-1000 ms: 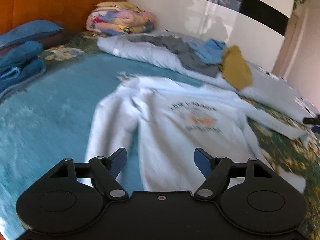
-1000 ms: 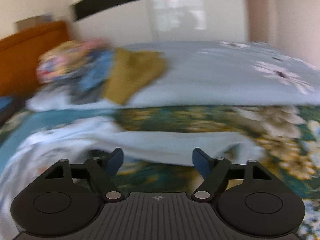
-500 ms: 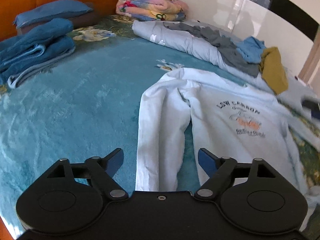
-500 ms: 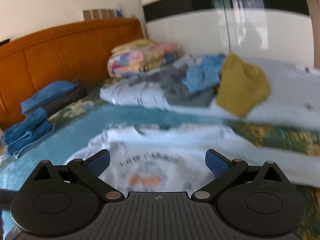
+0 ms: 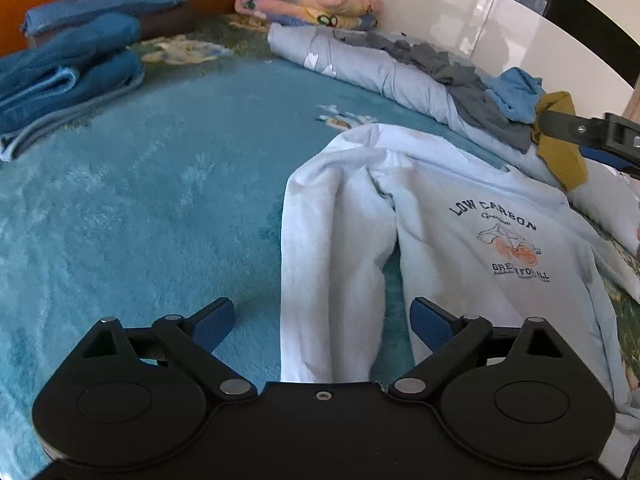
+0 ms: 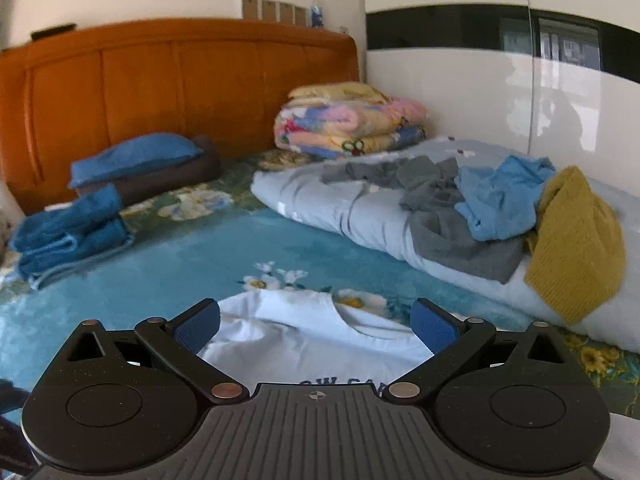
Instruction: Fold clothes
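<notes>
A pale blue sweatshirt [image 5: 472,248] printed "LOW CARBON" lies face up on the teal blanket [image 5: 160,200]. One sleeve [image 5: 328,264] runs down beside the body. My left gripper [image 5: 322,320] hovers open just above that sleeve's lower part, a finger on either side and nothing gripped. In the right wrist view my right gripper [image 6: 316,322] is open over the sweatshirt [image 6: 296,344] near its collar [image 6: 352,322], holding nothing. The right tool's black frame [image 5: 584,132] shows at the far right of the left wrist view.
Folded blue towels [image 6: 72,236] and a blue pillow [image 6: 132,158] lie by the orange headboard [image 6: 160,80]. A folded floral quilt [image 6: 348,120] sits in the corner. Grey [image 6: 440,216], blue [image 6: 500,196] and mustard [image 6: 576,248] clothes lie on a rolled pale duvet [image 6: 360,208] along the white wall.
The left gripper came closer and lower over the sleeve, its jaws a little wider. The right gripper swung left from the far sleeve to the collar and opened wider.
</notes>
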Available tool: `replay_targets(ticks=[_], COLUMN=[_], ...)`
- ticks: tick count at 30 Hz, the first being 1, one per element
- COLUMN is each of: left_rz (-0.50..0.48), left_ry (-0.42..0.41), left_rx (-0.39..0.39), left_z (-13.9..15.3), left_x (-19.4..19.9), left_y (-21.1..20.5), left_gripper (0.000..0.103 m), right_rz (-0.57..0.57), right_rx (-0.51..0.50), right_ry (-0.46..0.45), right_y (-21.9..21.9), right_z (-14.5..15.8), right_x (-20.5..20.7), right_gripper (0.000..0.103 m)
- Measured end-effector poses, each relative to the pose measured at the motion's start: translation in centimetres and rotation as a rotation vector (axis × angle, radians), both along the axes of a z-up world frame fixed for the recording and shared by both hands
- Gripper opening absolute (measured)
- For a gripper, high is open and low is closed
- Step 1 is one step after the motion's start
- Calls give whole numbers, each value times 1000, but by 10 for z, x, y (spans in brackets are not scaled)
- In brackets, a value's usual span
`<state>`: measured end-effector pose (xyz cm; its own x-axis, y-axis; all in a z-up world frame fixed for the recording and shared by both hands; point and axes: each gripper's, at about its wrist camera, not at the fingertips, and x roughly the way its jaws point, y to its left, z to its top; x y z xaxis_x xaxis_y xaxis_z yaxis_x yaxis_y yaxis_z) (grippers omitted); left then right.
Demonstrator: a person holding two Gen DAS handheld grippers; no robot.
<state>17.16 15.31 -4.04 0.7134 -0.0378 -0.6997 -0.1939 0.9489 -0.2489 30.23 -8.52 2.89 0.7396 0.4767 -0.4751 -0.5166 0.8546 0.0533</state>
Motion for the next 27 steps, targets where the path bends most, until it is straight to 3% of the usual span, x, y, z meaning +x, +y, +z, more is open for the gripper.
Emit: replay_targets(ticks=[4,6,8,10,15,21,23,27], left_rz=[18,29,23,8,10,95,128,122], left_ry=[-13,-21,-10,-8,-49,-111,-117,-101], left_rx=[-94,-134,-139,-127,-85,132,173,292], left_z=[0,0,0,-1,7,30,37,41], left_x=[7,9,12,13,14,37,48,71], left_y=[16,23,24,21,23,67,86,102], left_gripper=[68,39,20,9,2,2,2,2], right_rz=[6,14,14,8,-18,-71,-86,-106], right_rx=[-7,-25,-30,-27,-24,-20,-18,-23], right_ry=[32,39,46,56,61,63,69,83], right_y=[7,11,14,14,9,-2,-5,-9], right_z=[-15,-23,-28,-31,-33,-32,-33,-38], right_x=[5,5,4,3,5,9,10,15], right_gripper=[102,102,102,102,102,102,102,102])
